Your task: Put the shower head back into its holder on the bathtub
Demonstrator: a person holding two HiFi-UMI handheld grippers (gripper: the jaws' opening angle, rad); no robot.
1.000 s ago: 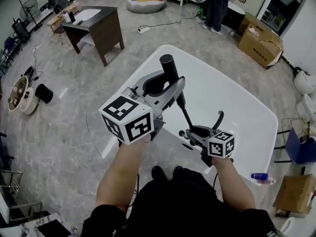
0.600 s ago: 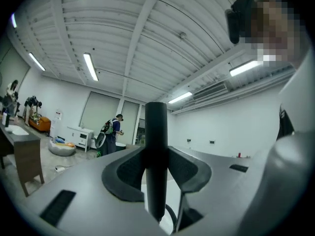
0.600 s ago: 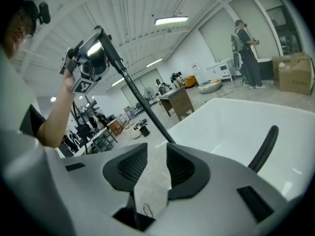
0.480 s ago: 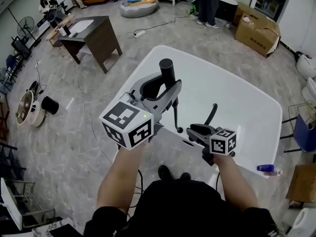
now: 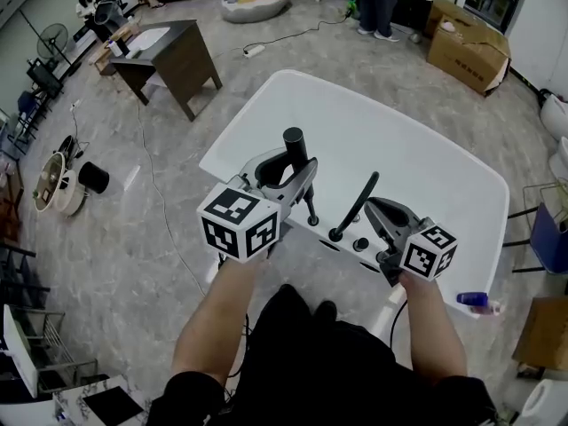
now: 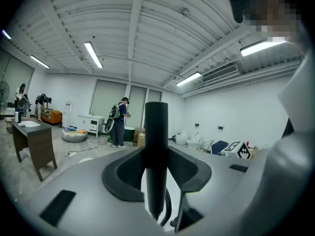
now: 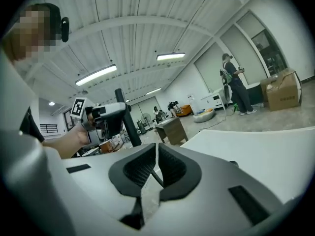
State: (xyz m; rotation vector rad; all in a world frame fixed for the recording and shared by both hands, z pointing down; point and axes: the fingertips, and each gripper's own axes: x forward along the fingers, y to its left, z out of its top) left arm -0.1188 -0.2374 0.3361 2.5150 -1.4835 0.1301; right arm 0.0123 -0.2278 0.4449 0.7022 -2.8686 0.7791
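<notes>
The black shower head stands upright in my left gripper, which is shut on its handle over the near rim of the white bathtub. In the left gripper view the handle fills the gap between the pads. Its thin hose drops to the rim. A slim black fitting leans up from the rim beside several black knobs. My right gripper hovers just right of that fitting. Its jaws have just been closing and nothing is pinched between them.
A brown desk stands at the far left and a fan lies on the floor. Cardboard boxes and a standing person are beyond the tub. A blue-capped bottle lies at the tub's right.
My left gripper has lowered the shower head toward the tub's rim. My right gripper has drawn off to the right, away from the hose, and its jaws have closed.
</notes>
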